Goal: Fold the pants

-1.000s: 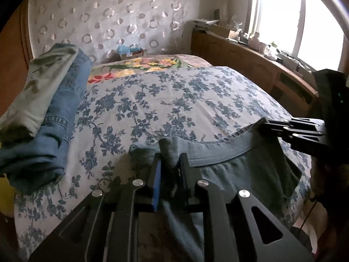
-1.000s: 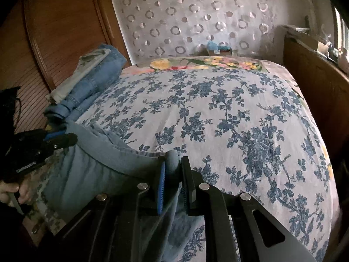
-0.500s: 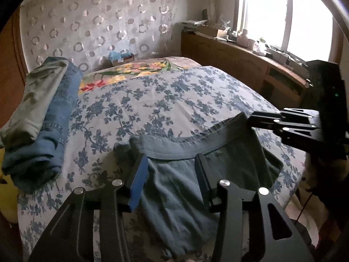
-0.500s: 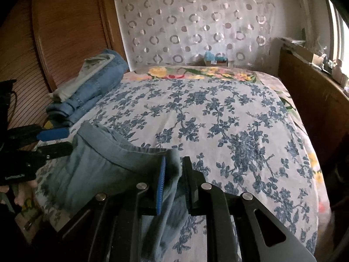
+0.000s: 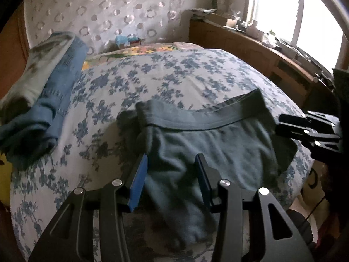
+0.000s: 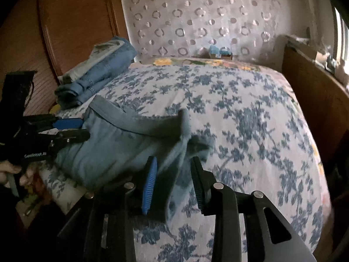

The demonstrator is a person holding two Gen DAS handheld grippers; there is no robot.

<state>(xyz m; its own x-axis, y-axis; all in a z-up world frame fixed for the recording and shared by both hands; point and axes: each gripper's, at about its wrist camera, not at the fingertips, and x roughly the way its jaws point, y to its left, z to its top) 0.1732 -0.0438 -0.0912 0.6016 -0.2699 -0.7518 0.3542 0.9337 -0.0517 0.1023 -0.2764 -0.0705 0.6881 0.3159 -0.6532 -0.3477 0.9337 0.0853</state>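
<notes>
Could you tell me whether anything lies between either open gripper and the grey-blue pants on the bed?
Nothing visible does: the pants lie directly under the left gripper and the right gripper.

The pants (image 5: 209,139) lie on the bed (image 5: 174,76) at its near edge; the folded clothes (image 5: 43,91) sit at ten o'clock, the cabinet (image 5: 261,52) at two.

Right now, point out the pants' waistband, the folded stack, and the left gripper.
waistband (image 5: 202,118): left wrist view, middle of the dark elastic band.
folded stack (image 6: 102,74): right wrist view, on the blue jeans' side.
left gripper (image 5: 171,174): left wrist view, midway between its fingertips, jaws open over the pants.
</notes>
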